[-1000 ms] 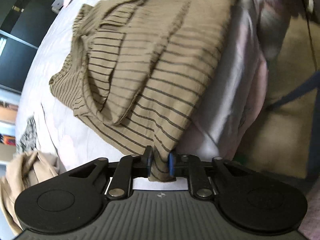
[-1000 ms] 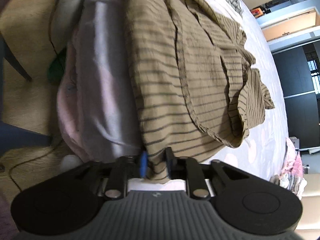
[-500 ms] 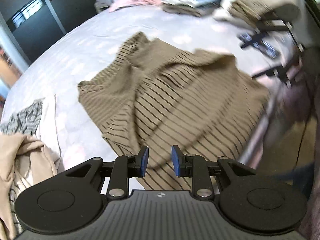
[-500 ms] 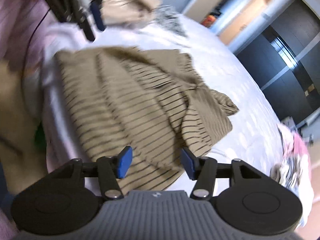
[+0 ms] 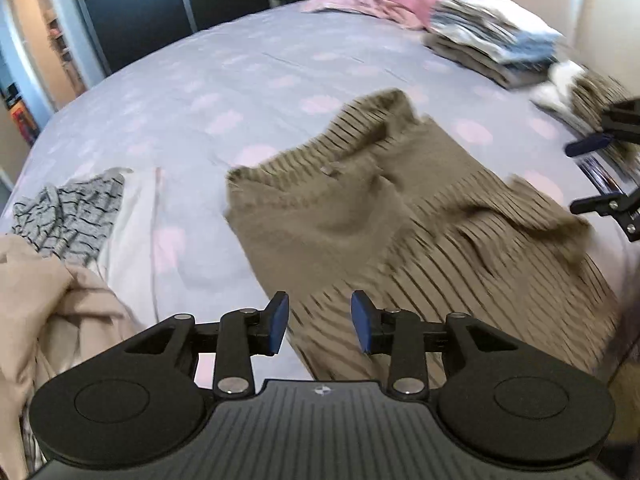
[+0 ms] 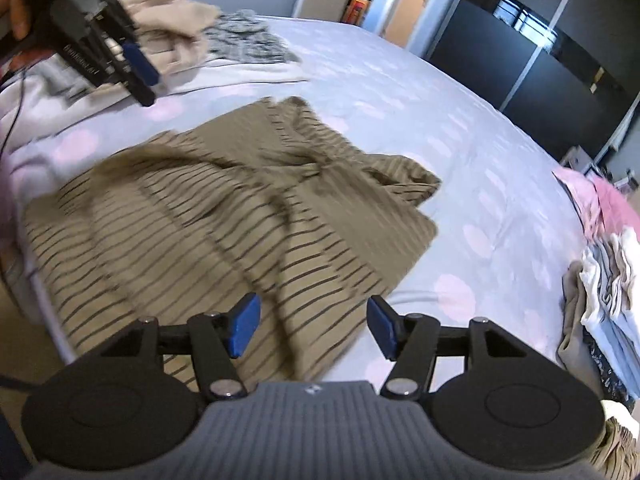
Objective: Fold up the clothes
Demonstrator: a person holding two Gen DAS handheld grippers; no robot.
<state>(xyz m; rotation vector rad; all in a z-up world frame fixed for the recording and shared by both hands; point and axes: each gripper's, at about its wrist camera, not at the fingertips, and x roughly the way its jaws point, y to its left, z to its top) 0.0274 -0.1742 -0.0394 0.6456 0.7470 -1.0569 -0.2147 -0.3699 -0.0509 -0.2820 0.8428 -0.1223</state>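
Left gripper [image 5: 319, 322] above polka-dot bed [image 5: 224, 92]

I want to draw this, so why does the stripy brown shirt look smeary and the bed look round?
Left wrist view: the brown striped shirt is smeared by motion blur, worst near the bottom; the fisheye lens bends the lilac spotted bedsheet into a dome. Right wrist view: the shirt's stripes blur too, and the sheet bulges likewise.

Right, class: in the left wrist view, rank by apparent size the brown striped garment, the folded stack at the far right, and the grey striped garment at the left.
1. brown striped garment, clearly largest.
2. folded stack.
3. grey striped garment.
The last two look close; the stack lies farther away and the grey one is partly covered, so their order is unsure.
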